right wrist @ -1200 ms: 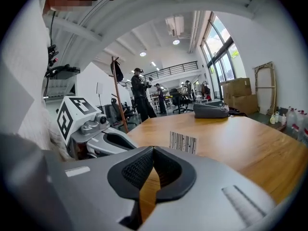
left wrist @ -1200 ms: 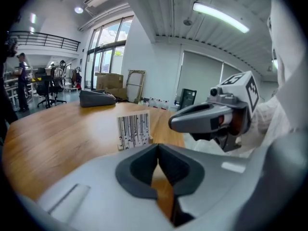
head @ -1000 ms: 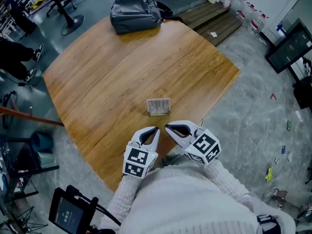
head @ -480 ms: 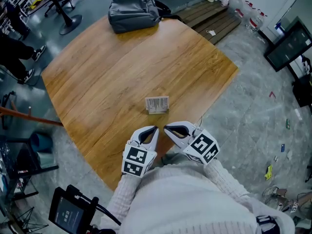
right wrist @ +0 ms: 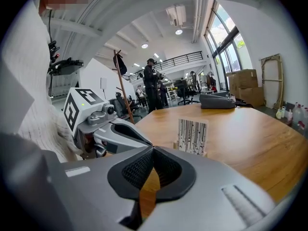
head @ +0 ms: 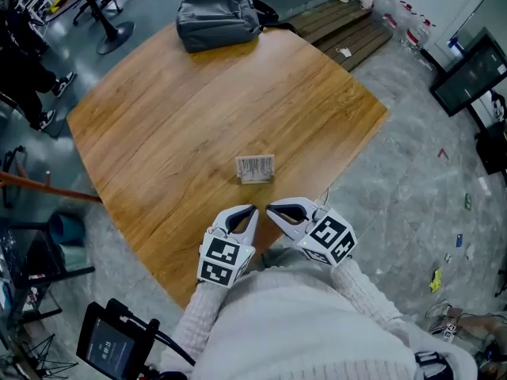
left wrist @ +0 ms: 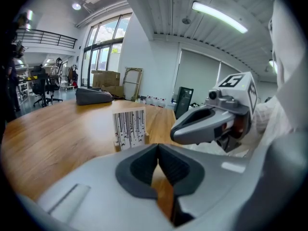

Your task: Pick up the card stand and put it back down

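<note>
Hovering side by side just short of the card stand (head: 256,169), the left gripper (head: 252,210) and the right gripper (head: 271,207) each have their jaws pressed fully together, with nothing caught between the dark pads. Their tips angle in toward each other and point at the card stand without touching it. Each gripper carries its marker cube at the rear, on the side away from the card stand, where white knitted sleeves (head: 372,291) lead back to the person. The card stand itself rests upright on the wooden table (head: 198,117). It is a small pale wooden base holding a white card printed with black vertical bars, and it is clear of both tools. Well beyond the card stand, at the table's far edge, lies a dark grey backpack (head: 218,18). Past that, to the card stand's far right, a slatted wooden pallet (head: 348,30) sits on the floor. A black screen (head: 471,74) stands off to the card stand's right, and a tablet on a mount (head: 111,347) shows behind the left gripper, on the near side of the card stand.
</note>
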{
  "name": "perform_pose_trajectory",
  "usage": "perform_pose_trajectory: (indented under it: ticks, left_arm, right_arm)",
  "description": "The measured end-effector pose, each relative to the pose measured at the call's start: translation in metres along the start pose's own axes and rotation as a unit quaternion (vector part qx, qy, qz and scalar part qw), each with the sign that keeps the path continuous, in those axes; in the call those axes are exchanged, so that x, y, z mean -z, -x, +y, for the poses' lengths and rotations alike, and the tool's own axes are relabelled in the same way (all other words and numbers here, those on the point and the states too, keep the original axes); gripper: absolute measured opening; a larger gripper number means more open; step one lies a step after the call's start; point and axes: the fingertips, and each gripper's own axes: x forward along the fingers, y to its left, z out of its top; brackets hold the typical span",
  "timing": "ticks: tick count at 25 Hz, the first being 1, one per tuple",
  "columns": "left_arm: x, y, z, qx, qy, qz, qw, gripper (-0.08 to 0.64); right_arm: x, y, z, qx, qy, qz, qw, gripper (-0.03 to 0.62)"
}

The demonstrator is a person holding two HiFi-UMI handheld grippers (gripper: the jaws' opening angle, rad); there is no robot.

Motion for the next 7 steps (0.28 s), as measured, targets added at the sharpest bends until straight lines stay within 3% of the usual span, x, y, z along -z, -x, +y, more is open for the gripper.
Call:
perform_pose_trajectory:
  ticks: [7]
  left_arm:
    - [0.007, -0.0012, -0.0057, 0.01, -0.001, 0.01, 0.9999, 0.008]
  right_arm:
    - [0.0075, -0.0002, 0.001, -0.007, -0.011, 0.007, 1.0, 0.0]
